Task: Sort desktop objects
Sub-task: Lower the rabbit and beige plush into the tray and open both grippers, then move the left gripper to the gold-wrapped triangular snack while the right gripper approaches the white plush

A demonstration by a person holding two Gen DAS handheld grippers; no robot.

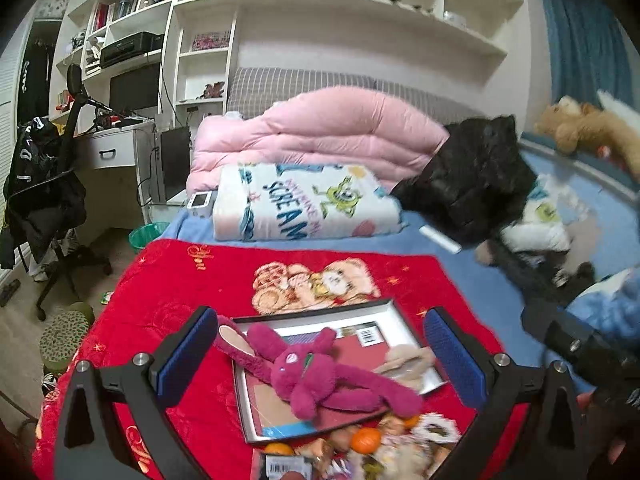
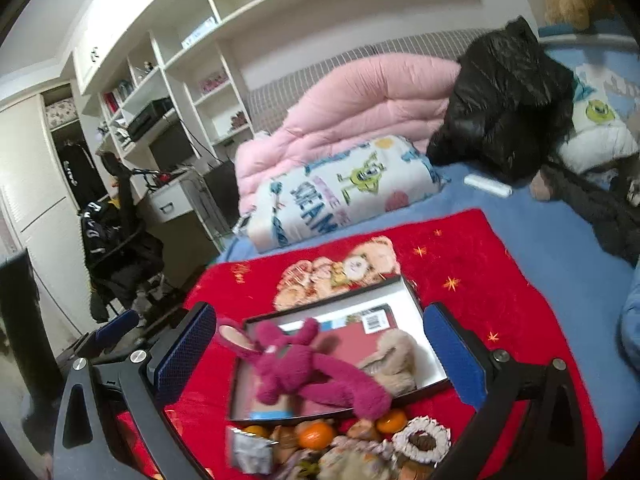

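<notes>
A magenta plush rabbit (image 1: 312,376) lies across an open black-rimmed box (image 1: 280,322) on a red blanket (image 1: 180,280). A beige plush (image 1: 408,360) lies in the box beside it. Oranges (image 1: 366,439) and small snacks are piled just in front of the box. My left gripper (image 1: 320,356) is open and empty, its blue pads either side of the rabbit, above it. In the right wrist view the rabbit (image 2: 304,368), box (image 2: 400,284), beige plush (image 2: 394,360) and oranges (image 2: 316,434) show again. My right gripper (image 2: 318,354) is open and empty above them.
A folded cartoon blanket (image 1: 304,204), pink duvet (image 1: 320,128) and black jacket (image 1: 472,176) lie behind on the blue bed. A white tube (image 1: 440,240) lies on the sheet. A desk chair (image 1: 48,208) and desk stand to the left. The other gripper (image 1: 580,352) shows at right.
</notes>
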